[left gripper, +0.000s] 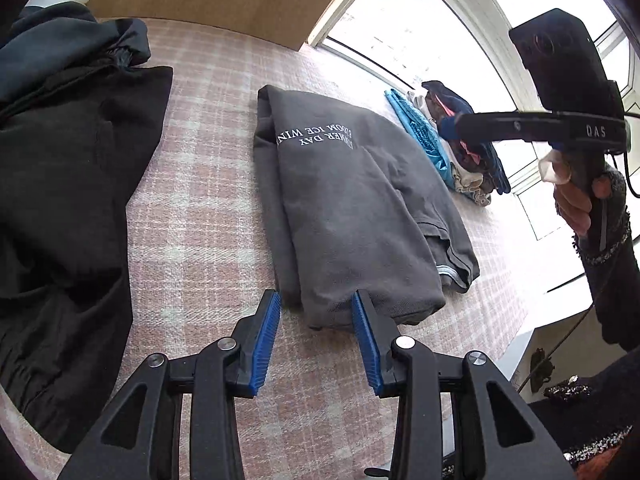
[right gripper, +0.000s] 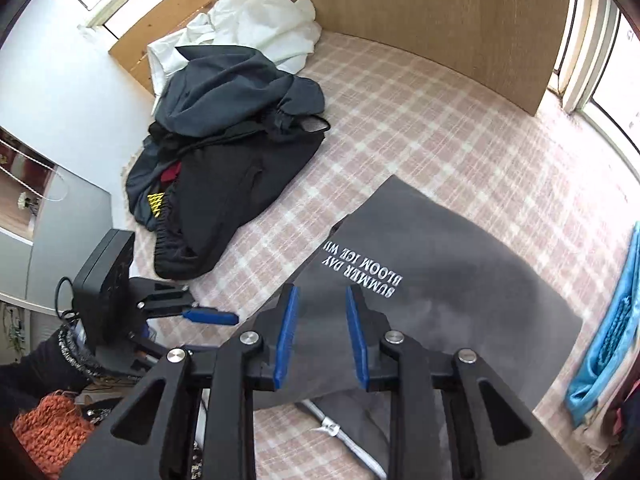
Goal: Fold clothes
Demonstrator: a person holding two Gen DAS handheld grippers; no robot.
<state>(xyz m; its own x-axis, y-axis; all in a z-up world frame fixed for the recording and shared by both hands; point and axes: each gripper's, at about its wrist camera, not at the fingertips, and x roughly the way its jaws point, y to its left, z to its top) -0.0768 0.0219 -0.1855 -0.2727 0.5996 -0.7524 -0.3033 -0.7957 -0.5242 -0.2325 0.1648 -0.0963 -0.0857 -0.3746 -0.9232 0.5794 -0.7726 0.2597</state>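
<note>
Sweatshirt (left gripper: 352, 208); white garment (right gripper: 256, 20) right-view only

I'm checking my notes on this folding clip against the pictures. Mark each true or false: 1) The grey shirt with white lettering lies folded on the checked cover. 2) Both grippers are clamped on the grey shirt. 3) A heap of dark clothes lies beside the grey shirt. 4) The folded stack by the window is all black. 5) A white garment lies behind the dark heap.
1) True: the grey shirt lies folded on the checked cover.
2) False: the left gripper and right gripper are both open, gripping nothing.
3) True: the dark heap lies apart from it.
4) False: the stack includes bright blue, cream and navy.
5) True: the white garment.
</note>
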